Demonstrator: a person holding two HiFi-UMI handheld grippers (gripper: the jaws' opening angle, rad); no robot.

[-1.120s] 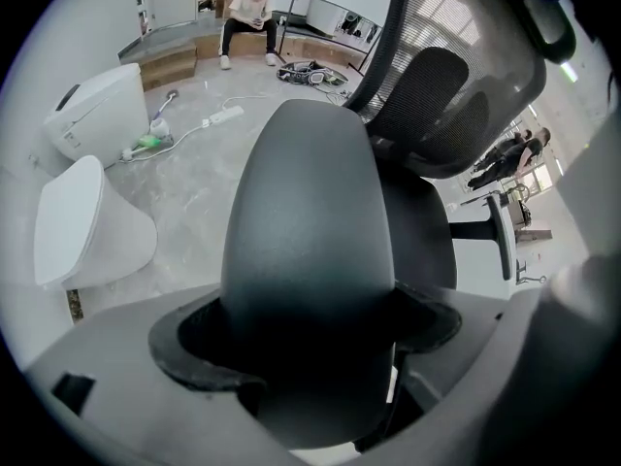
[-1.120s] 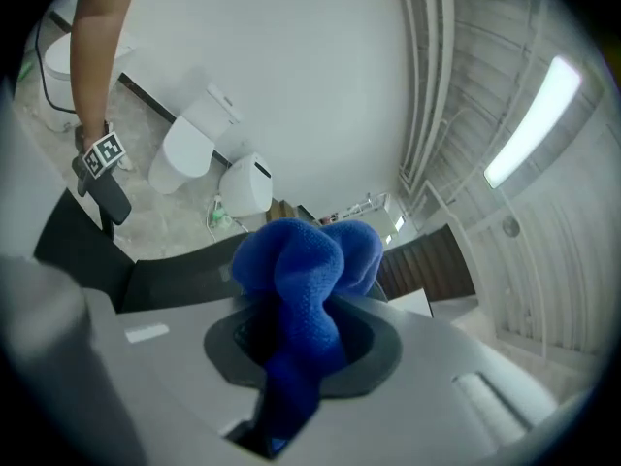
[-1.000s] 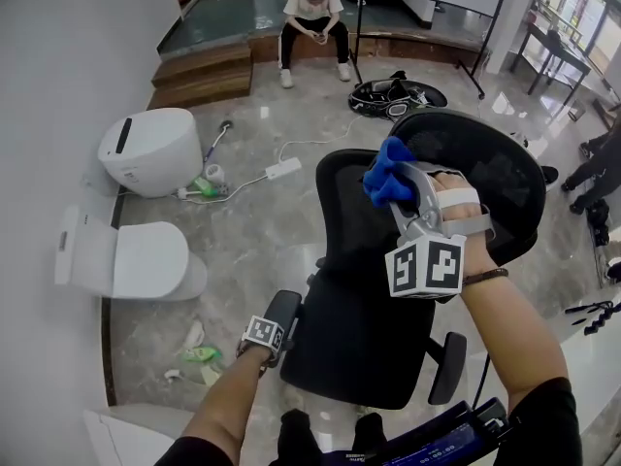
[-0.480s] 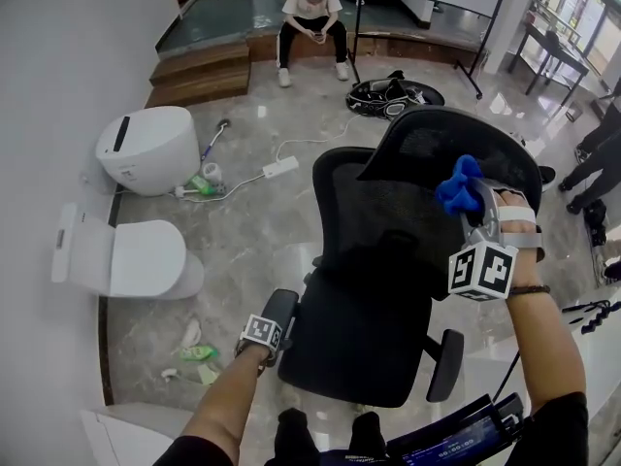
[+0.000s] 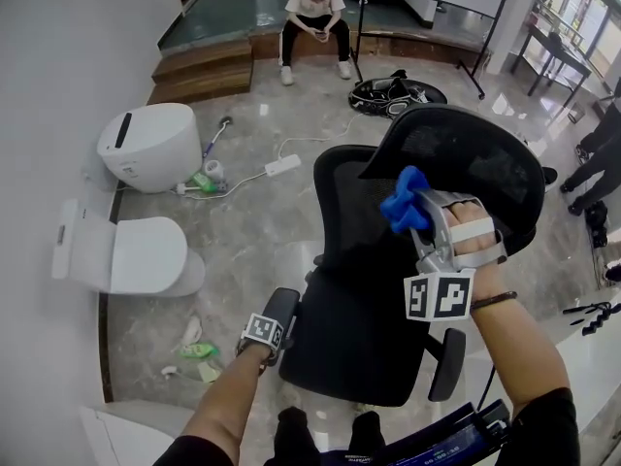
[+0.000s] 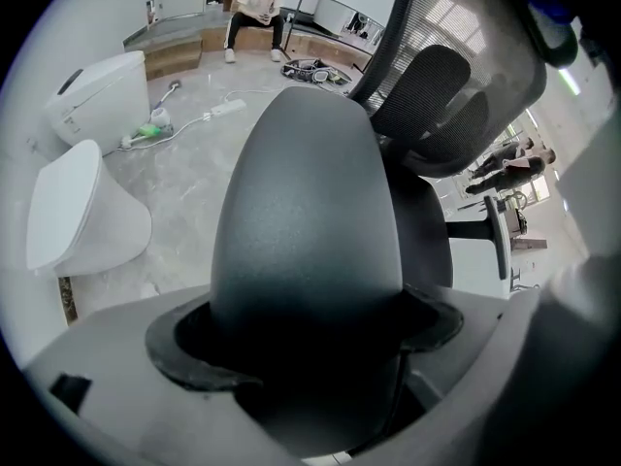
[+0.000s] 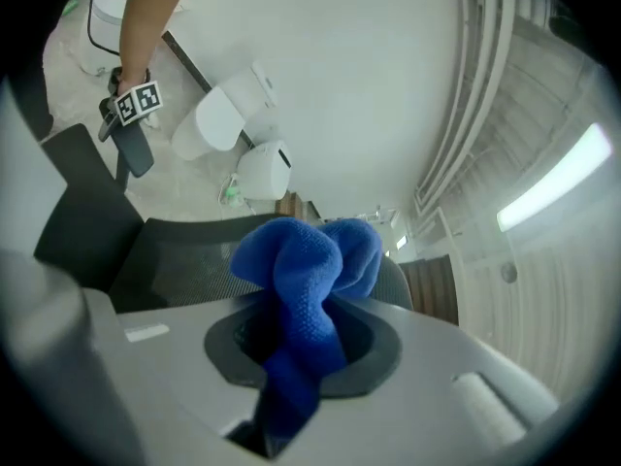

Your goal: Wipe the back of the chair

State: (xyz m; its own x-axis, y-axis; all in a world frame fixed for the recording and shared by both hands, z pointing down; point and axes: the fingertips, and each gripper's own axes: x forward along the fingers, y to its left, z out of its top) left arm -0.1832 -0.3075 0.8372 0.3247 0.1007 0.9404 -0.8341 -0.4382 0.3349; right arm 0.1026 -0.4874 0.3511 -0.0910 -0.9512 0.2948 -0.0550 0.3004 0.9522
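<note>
A black mesh office chair [image 5: 354, 221] stands in front of me, with its headrest [image 5: 475, 158] at the upper right. My right gripper [image 5: 419, 223] is shut on a bunched blue cloth [image 5: 406, 207], pressed to the mesh below the headrest. In the right gripper view the blue cloth [image 7: 306, 289] sticks out between the jaws over the mesh [image 7: 184, 260]. My left gripper [image 5: 275, 330] is shut on the chair's left armrest [image 5: 282, 309]. The armrest pad [image 6: 306, 241] fills the left gripper view, with the chair back [image 6: 456, 76] behind it.
Two white toilets [image 5: 146, 149] [image 5: 136, 255] stand along the wall at the left. A power strip [image 5: 281, 166] with its cable lies on the marble floor, and litter [image 5: 194, 352] lies near my left arm. A person [image 5: 315, 13] sits on a wooden step at the back. Black gear [image 5: 393, 95] lies beyond the chair.
My right gripper swept the blue cloth to the right across the chair's upper back, then came back left and a little lower. The left gripper stayed on the armrest.
</note>
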